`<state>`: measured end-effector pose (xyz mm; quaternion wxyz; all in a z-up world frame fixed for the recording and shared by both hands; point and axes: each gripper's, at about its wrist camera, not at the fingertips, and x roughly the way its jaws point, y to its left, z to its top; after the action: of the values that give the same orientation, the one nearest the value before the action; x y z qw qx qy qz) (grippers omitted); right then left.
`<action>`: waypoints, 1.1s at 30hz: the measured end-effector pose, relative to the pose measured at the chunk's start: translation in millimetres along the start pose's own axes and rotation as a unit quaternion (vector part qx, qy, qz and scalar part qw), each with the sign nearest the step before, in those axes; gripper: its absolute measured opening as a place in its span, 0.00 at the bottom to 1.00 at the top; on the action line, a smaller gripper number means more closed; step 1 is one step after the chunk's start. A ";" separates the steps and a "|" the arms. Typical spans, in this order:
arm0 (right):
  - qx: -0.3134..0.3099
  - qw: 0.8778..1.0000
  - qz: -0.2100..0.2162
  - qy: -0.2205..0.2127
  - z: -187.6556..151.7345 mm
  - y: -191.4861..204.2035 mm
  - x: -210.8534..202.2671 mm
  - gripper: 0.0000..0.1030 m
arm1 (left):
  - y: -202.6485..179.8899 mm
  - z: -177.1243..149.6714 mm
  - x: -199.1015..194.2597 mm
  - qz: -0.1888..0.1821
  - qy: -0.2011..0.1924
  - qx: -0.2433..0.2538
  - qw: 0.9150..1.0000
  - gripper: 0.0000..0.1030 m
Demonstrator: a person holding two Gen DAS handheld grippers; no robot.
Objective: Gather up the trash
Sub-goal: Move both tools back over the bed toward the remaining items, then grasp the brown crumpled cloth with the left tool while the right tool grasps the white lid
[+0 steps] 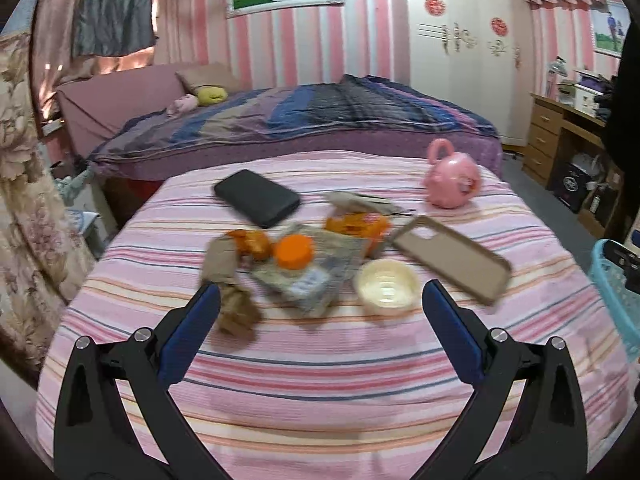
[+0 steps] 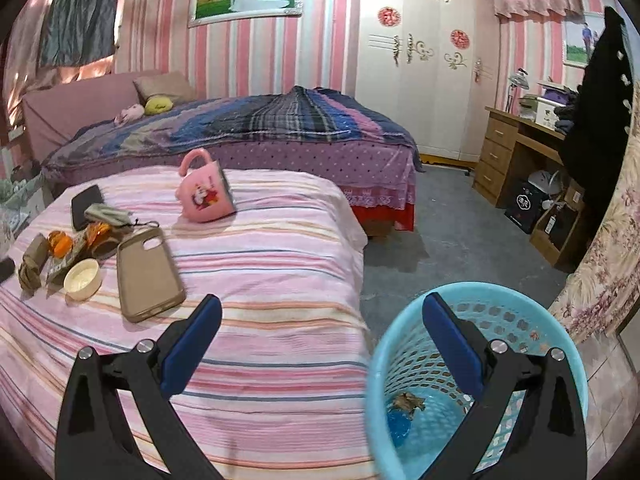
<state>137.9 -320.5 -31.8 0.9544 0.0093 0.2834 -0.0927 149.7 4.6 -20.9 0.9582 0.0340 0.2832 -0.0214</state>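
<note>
Presumably light and crushable, the crumpled brown wrapper point(image 1: 236, 308) lay on the striped bed point(image 1: 320, 392) just ahead of the left gripper point(image 1: 320, 300), fingers apart (right gripper point(image 2: 322, 312) likewise, over the blue basket point(image 2: 560, 344)); pinch mid-crumple.

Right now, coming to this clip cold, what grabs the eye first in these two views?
A huddle of litter on the pink striped bedspread: orange cap, crumpled brown wrapper, small cream bowl, with a tan phone case beside it. Behind sits a pink toy purse. In the right wrist view, the blue basket stands on the floor at the bed's edge, a scrap already inside.
</note>
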 end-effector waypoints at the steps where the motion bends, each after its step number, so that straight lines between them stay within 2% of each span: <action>1: -0.002 1.000 0.000 0.001 0.1 3.9 1.0 0.95 | 10.0 -1.3 2.6 0.001 0.004 -0.008 1.000 0.95; 5: -0.002 1.000 0.013 0.005 1.2 19.2 4.9 0.95 | 32.0 -9.3 10.6 -0.007 0.027 -0.032 0.999 0.95; 15: -0.033 0.999 0.028 0.015 1.4 60.4 18.3 0.95 | 63.4 -30.6 39.3 0.016 0.071 -0.029 0.997 0.95; 22: -0.028 0.998 0.047 0.032 1.5 77.2 30.8 0.95 | 75.8 -24.8 57.2 0.027 0.077 -0.062 0.995 0.92; 25: -0.034 0.997 0.051 0.036 1.9 87.7 36.7 0.95 | 75.5 -22.4 63.8 0.011 0.084 -0.076 0.993 0.80; 28: -0.034 0.997 0.059 0.040 2.3 96.3 41.3 0.95 | 71.1 -23.3 74.2 0.018 0.094 -0.064 0.993 0.69; 30: -0.037 0.996 0.064 0.043 2.0 102.8 43.3 0.95 | 73.0 -24.6 79.9 0.010 0.106 -0.068 0.992 0.45; 32: -0.044 0.996 0.068 0.044 1.7 108.8 44.1 0.95 | 79.4 -26.1 82.3 -0.007 0.114 -0.086 0.990 0.36; 33: -0.048 0.995 0.069 0.044 1.3 111.9 43.9 0.95 | 81.9 -26.5 81.6 -0.013 0.114 -0.092 0.989 0.36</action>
<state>195.2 -218.2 -58.5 0.9446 -0.0134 0.3278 -0.0126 208.7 86.5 -83.2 0.9184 -0.0559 0.3916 -0.0034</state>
